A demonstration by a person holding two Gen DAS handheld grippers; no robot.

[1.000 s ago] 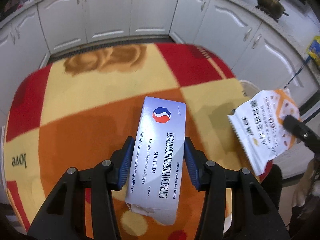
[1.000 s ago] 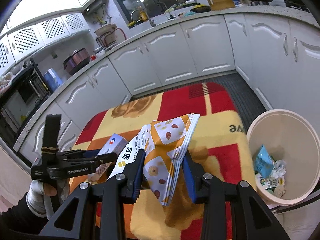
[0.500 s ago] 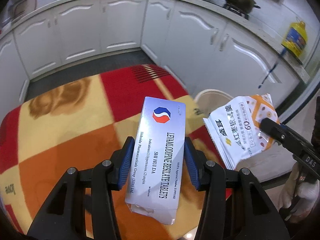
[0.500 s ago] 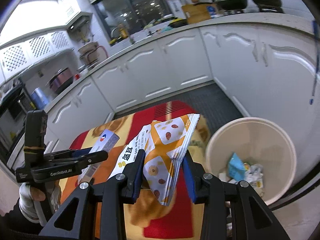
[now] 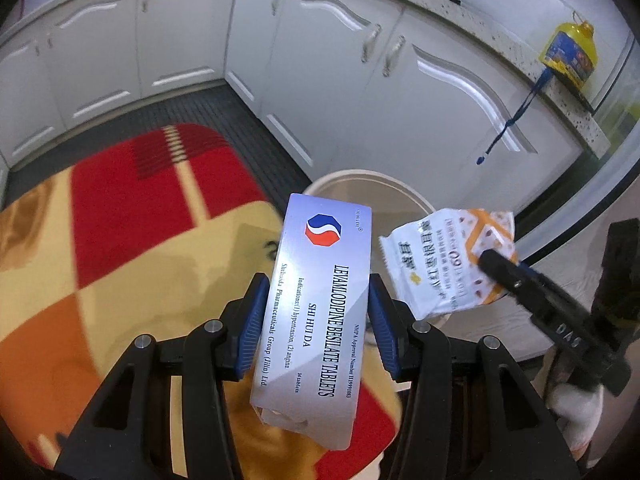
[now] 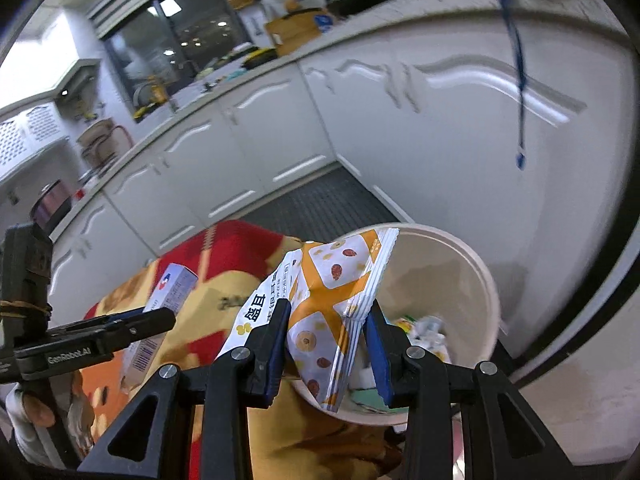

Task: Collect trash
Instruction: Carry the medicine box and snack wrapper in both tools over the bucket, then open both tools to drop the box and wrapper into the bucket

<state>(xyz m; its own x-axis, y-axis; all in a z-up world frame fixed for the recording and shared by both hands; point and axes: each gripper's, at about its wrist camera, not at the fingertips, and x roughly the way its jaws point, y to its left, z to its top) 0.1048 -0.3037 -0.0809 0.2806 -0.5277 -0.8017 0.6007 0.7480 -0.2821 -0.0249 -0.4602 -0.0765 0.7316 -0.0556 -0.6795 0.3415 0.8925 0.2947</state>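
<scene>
My left gripper (image 5: 316,300) is shut on a silvery-white tablet box (image 5: 320,300) printed with a red and blue logo, held over the table's edge. My right gripper (image 6: 328,320) is shut on an orange and white snack packet (image 6: 336,292), seen in the left wrist view as the snack packet (image 5: 444,260) on the right. A cream waste bin (image 6: 476,276) stands on the floor just beyond the table, and the packet hangs over its near rim. Wrappers lie at its bottom. The bin's rim (image 5: 360,178) shows behind the box.
The table wears a red, orange and yellow blanket (image 5: 120,248). White kitchen cabinets (image 5: 400,92) wrap around close behind the bin. A dark ribbed floor mat (image 6: 320,204) lies in front of them. A gloved hand (image 6: 32,412) holds the left gripper.
Both grippers have swung right from above the blanket toward the bin, each keeping its grip. The bin now sits closer in both views, with the packet over its rim.
</scene>
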